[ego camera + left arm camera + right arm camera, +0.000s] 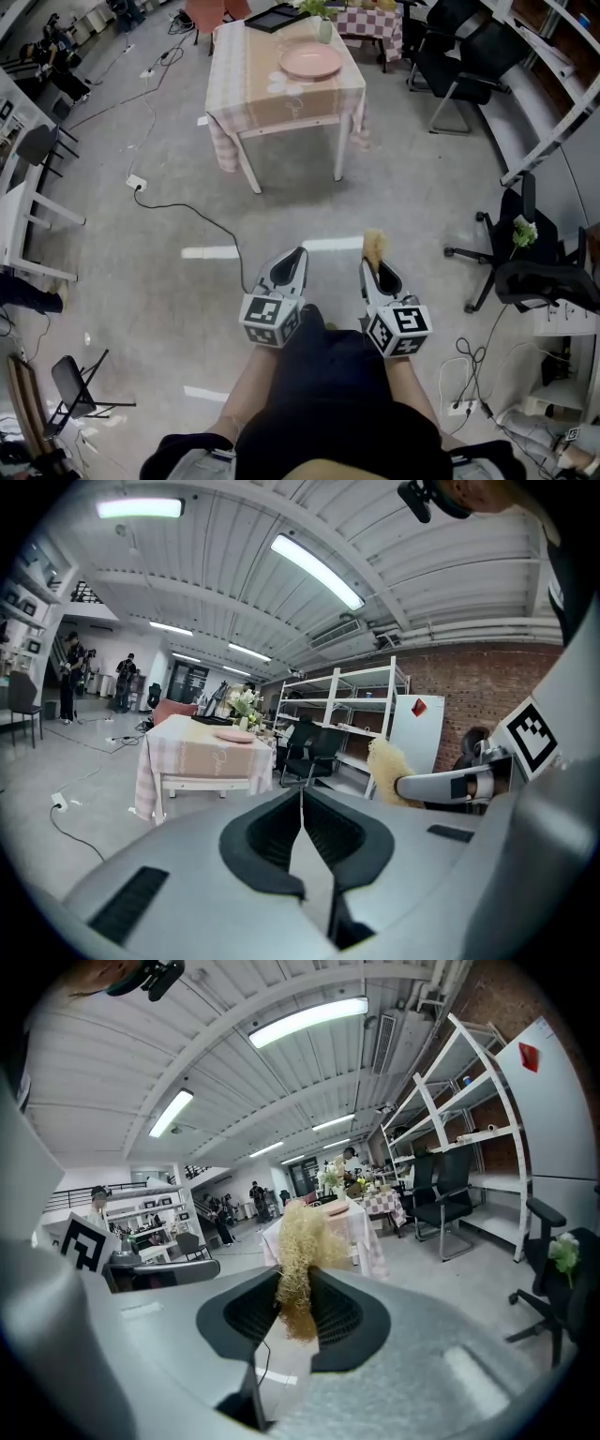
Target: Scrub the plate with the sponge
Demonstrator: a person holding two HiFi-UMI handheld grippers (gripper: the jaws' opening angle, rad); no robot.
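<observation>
A pink plate (310, 62) lies on a table (253, 84) with a pale checked cloth, far ahead across the floor; in the left gripper view the plate (234, 735) shows small on that table. My right gripper (372, 262) is shut on a yellow fibrous sponge (374, 246), which stands up between the jaws in the right gripper view as the sponge (300, 1265). My left gripper (298, 255) is shut with nothing in it, its jaws touching at the tips. Both grippers hang low in front of the person's body, well short of the table.
A black tray (277, 18) and a vase of flowers (323, 26) stand at the table's far end. Black office chairs (459, 56) sit at the right, another chair (525, 253) nearer. Cables (178, 211) trail over the grey floor. White shelving (337, 714) lines the brick wall.
</observation>
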